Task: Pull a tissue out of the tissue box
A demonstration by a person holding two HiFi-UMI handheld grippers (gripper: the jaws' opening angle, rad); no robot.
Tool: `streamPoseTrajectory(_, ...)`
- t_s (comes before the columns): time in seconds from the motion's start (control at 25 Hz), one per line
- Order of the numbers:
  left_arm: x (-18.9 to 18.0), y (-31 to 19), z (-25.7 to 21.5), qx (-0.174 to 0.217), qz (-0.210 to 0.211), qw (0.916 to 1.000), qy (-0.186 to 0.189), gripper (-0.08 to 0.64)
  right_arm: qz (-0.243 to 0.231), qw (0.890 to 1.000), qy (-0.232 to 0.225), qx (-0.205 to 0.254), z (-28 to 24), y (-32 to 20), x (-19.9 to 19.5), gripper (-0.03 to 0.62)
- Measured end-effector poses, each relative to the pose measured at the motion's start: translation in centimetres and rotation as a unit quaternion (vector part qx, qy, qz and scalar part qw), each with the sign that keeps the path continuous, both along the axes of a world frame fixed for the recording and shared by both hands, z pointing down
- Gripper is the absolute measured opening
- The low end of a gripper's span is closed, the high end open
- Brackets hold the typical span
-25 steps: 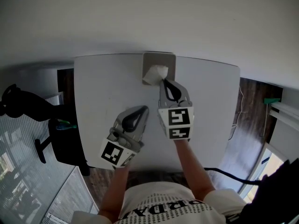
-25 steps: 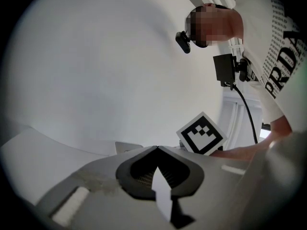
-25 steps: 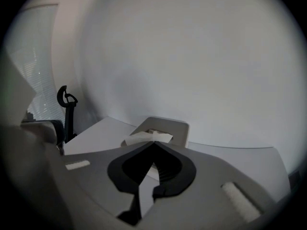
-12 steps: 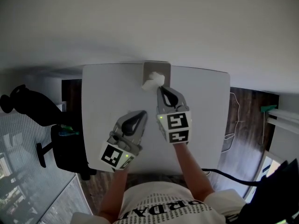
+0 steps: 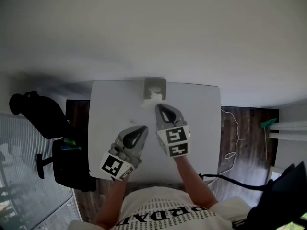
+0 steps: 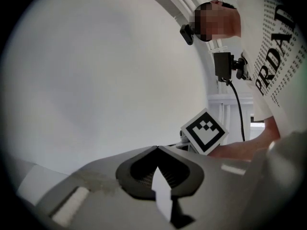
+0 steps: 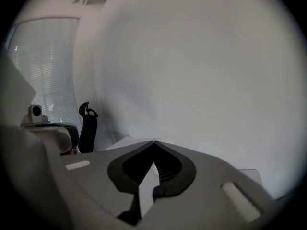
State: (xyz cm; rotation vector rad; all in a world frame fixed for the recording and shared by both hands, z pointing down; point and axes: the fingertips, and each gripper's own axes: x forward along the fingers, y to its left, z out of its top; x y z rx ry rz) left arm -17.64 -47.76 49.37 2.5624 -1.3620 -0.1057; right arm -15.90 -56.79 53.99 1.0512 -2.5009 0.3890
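The grey tissue box [image 5: 155, 84] sits at the far middle edge of the white table [image 5: 110, 109], with a white tissue [image 5: 152, 98] sticking out of its top. My right gripper [image 5: 158, 106] hovers just on the near side of the tissue with its jaws shut. In the right gripper view the right gripper [image 7: 154, 142] points at the bare wall, its tips meet, and no tissue shows between them. My left gripper [image 5: 144, 128] hangs nearer to me, left of the right one. It is shut and holds nothing [image 6: 156, 147].
A black office chair [image 5: 38, 114] stands left of the table, with a dark bin [image 5: 69, 162] below it. A black cable [image 5: 225, 178] runs over the wood floor on the right. The right gripper's marker cube [image 6: 204, 131] shows in the left gripper view.
The head camera has risen, so the table and box look smaller. Both grippers have drawn back toward me; the right tip now sits just short of the tissue, which still stands in the box.
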Motion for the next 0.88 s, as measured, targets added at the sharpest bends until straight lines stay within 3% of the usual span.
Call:
streamPoseTrajectory(0.36, 1.6, 4.3, -4.9, 0.014, -0.011, 0.9996, -0.023, -0.003, -0.021, 0.999, -0.016, 0.042, -6.7, 6.2, 1.8, 0.009)
streamPoseTrajectory(0.88, 5.4, 7.8, -8.3, 0.012, 0.010, 0.9999, -0.003, -0.003, -0.037, 0.994, -0.051, 0.093, -14.9, 12.0, 5.9, 0.009)
